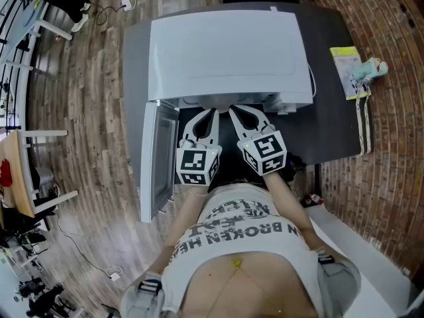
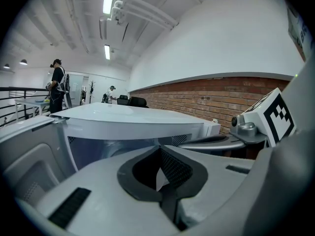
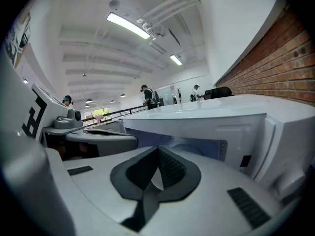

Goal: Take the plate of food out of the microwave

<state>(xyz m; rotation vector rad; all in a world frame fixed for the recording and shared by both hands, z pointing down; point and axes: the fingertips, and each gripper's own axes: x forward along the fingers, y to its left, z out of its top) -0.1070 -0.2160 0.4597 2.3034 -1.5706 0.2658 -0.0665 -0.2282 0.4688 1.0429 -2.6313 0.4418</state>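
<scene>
The microwave (image 1: 228, 55) is a smooth, glossy white box with rounded corners. It stands on a matte dark grey bench (image 1: 331, 114). Its door (image 1: 159, 158) is swung fully open to the left, a flat white frame round a greyish window panel.

From above, the microwave's top hides the cavity. The gripper views show only a dim bluish interior behind the open front, with perforated mesh at the edge and a pale rounded form inside. I cannot tell whether that form is the plate of food, and no plate shows outside the microwave.

The left tongs (image 2: 160, 150) and the right tongs (image 3: 158, 149) are moulded light grey plastic with black ribbed pads. Each pair is pressed together at the tips with nothing between. They sit side by side just near of the open front, pointing into it. Each carries a white cube printed with black square markers (image 1: 197, 165).

At the far right of the bench lies a flat yellow-green booklet (image 1: 346, 71). The floor (image 1: 86, 111) to the left is brown wood plank, and a red brick wall (image 2: 197, 100) runs along the right.
</scene>
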